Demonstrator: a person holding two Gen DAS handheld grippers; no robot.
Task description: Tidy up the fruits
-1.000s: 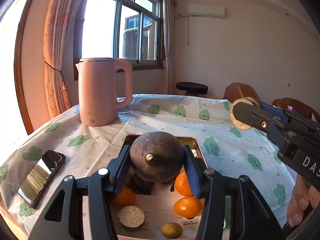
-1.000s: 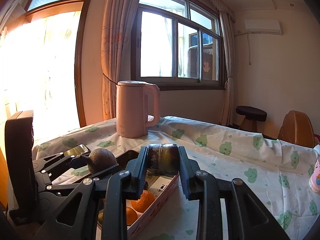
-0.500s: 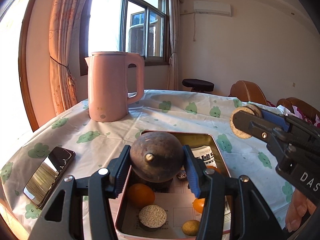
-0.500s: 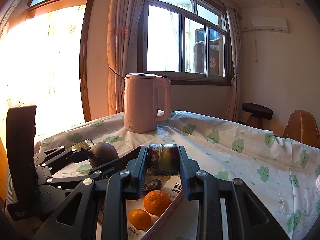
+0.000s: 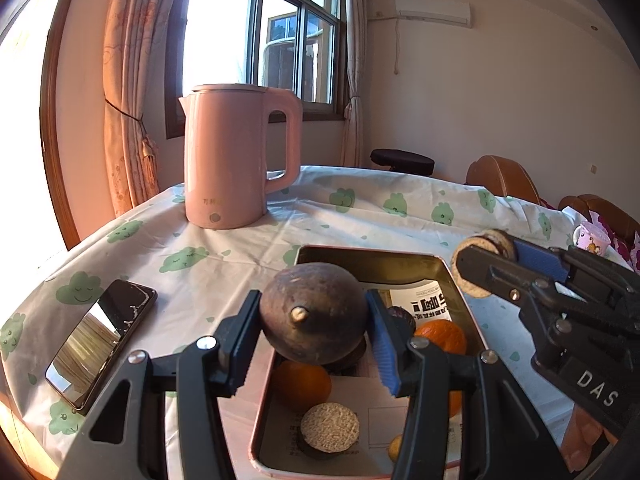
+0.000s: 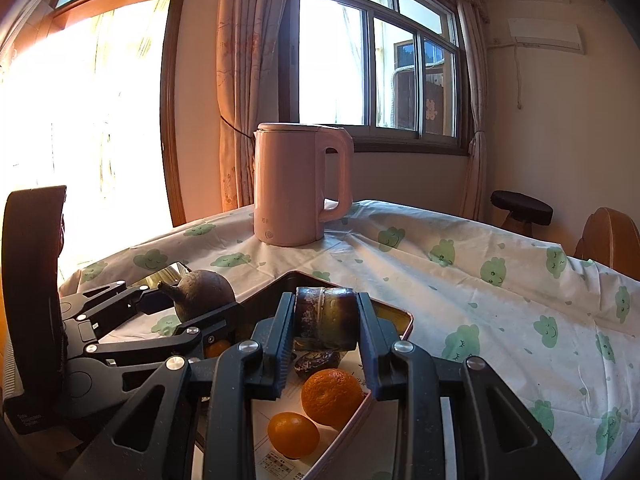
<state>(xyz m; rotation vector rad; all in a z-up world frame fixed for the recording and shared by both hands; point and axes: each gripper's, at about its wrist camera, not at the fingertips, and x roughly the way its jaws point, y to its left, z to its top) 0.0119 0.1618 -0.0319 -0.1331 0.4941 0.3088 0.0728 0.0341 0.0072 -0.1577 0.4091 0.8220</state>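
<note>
Both grippers loaded and hovering over the tin tray (image 5: 448, 268), lower centre of the left wrist view, which sits on the counter (image 5: 240, 248) with its cloud-print cloth. Left gripper (image 5: 314, 328) has its fingers clamped on a round dark brown fruit (image 5: 314, 320), pads on its left and right flanks, so the wide body is squeezed across its middle; the fruit's stub stem points back at the camera, so its stem axis runs roughly along the fingers. In the right wrist view the same fruit (image 6: 204, 294) shows at lower left with the stem aimed left and slightly up. Right gripper (image 6: 325, 324) has fingers set narrow, holding a short cut cylinder piece (image 6: 325, 318), dark glossy skin, pale rough cut faces pressed against the pads; its long axis lies across the fingers, about level in frame. Gripping on the flat ends likely keeps it from rolling out. From the left wrist view that piece (image 5: 486, 260) sits at right, above the tray's right rim. Already in the tray: oranges (image 6: 334, 398), a matching cut piece (image 5: 330, 428) face-up, a small dark wrinkled fruit (image 6: 316, 360). My read: both items are staged for drop-in, not yet released. Pink kettle (image 5: 236, 156) upper centre and phone (image 5: 100, 340) lower left are well apart from the tray.
</note>
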